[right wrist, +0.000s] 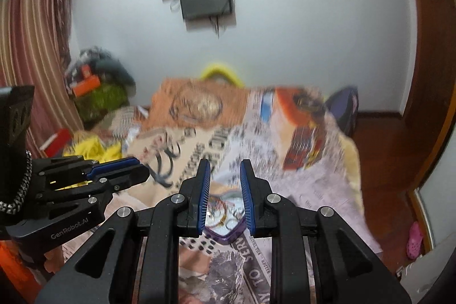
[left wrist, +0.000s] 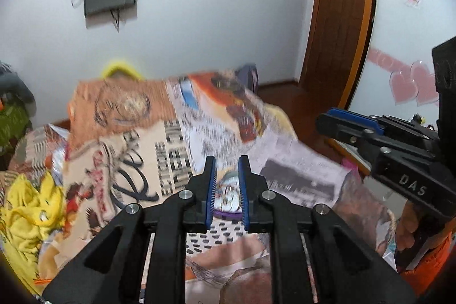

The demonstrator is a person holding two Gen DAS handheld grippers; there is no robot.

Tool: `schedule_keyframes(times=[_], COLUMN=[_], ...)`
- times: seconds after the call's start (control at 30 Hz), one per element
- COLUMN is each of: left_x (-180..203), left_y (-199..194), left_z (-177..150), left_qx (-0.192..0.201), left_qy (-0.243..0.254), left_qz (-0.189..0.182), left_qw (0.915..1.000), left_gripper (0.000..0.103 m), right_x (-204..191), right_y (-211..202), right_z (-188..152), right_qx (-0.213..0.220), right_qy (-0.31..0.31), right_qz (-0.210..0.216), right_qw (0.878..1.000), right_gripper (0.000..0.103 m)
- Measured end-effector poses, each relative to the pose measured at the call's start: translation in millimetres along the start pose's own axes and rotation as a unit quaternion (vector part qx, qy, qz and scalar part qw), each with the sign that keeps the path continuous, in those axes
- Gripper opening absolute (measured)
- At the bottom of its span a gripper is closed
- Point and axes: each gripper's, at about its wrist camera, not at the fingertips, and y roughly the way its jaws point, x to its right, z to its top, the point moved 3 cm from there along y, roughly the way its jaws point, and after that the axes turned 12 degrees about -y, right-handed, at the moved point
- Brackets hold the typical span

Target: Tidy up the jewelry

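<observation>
Both claws are empty: left claw (left wrist: 227, 184) and right claw (right wrist: 225, 190) each stand slightly apart. Lower slowly toward the tray (right wrist: 225, 235) on the bed (right wrist: 313, 175).

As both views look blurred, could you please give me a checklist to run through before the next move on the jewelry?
1. Left gripper empty, jaws slightly apart: ok.
2. Right gripper empty, jaws slightly apart: ok.
3. Purple-rimmed tray rests on the blanket, ahead of both grippers: ok.
4. Jewelry lies inside the tray: ok; which pieces: cannot tell.
5. Views sharp enough to aim at one piece: not ok.
</observation>
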Motion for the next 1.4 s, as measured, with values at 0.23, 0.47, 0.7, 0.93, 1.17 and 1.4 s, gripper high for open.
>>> schedule_keyframes(times=[0.23, 0.47, 0.7, 0.93, 1.17, 1.4], left_x=[20, 25, 20, 17, 18, 18], left_y=[-92, -162, -191, -204, -209, -209], left_z=[12, 1, -10, -19, -27, -29], left_qx=[0.115, 0.208, 0.245, 0.253, 0.250, 0.247], left_qy=[0.009, 0.003, -0.009, -0.019, -0.024, -0.023], left_qz=[-0.008, 0.005, 0.037, 0.050, 0.048, 0.049], left_qw=[0.9933, 0.9781, 0.9687, 0.9660, 0.9667, 0.9674], left_gripper=[0.029, 0.056, 0.095, 0.103, 0.103, 0.103], right_x=[-23, -54, -71, -72, -74, -74], right_y=[-90, -153, -162, -170, -176, -181], right_z=[27, 30, 24, 20, 11, 5], right_qx=[0.111, 0.178, 0.202, 0.202, 0.196, 0.192], right_qy=[-0.024, -0.057, -0.056, -0.029, -0.029, -0.032], right_qz=[-0.039, -0.084, -0.121, -0.127, -0.131, -0.130], right_qw=[0.993, 0.979, 0.970, 0.971, 0.971, 0.972], right_gripper=[0.019, 0.031, 0.077, 0.103, 0.103, 0.103])
